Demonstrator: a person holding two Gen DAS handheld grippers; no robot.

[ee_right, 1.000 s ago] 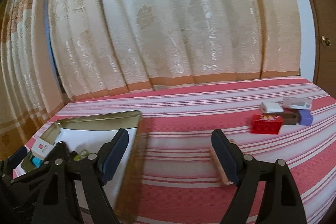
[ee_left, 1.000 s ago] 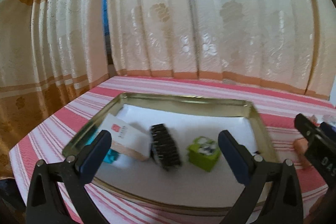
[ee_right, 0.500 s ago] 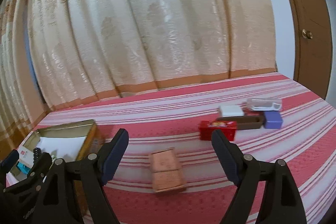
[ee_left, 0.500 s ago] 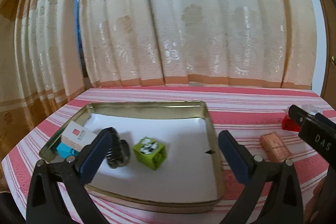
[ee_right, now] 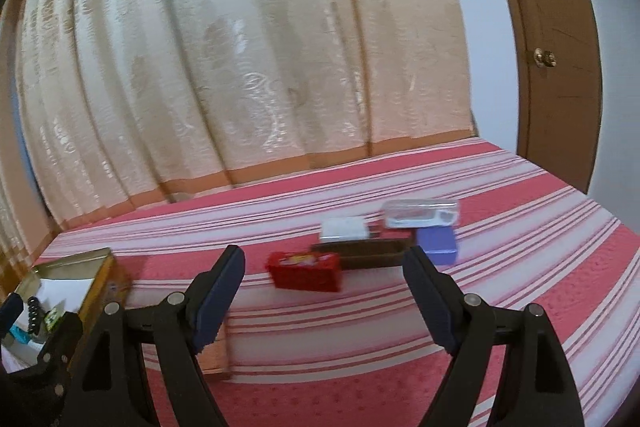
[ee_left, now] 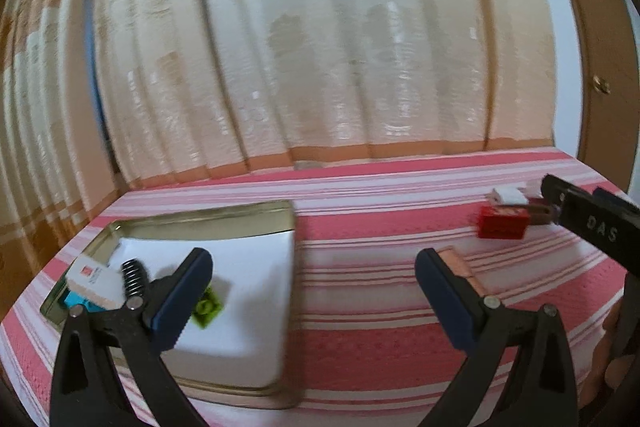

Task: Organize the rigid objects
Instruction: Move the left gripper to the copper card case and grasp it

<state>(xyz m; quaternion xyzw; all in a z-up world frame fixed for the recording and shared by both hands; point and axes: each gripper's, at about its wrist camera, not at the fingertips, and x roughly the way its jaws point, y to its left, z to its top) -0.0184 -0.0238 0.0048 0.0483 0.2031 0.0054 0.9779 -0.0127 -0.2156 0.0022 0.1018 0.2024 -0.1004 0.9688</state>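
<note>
Both tools are empty, jaws wide apart: the left gripper point(ee_left: 312, 291) low in its frame, the right gripper point(ee_right: 324, 291) likewise. Lower left, a metal tray point(ee_left: 208, 223) holds a white box point(ee_left: 94, 281), a black spring point(ee_left: 134, 277) and a green cube point(ee_left: 206, 309). Farther right on the striped cloth point(ee_right: 520, 287) sit a red box point(ee_right: 306, 271), a brown case point(ee_right: 372, 253), a purple block point(ee_right: 438, 245).
</note>
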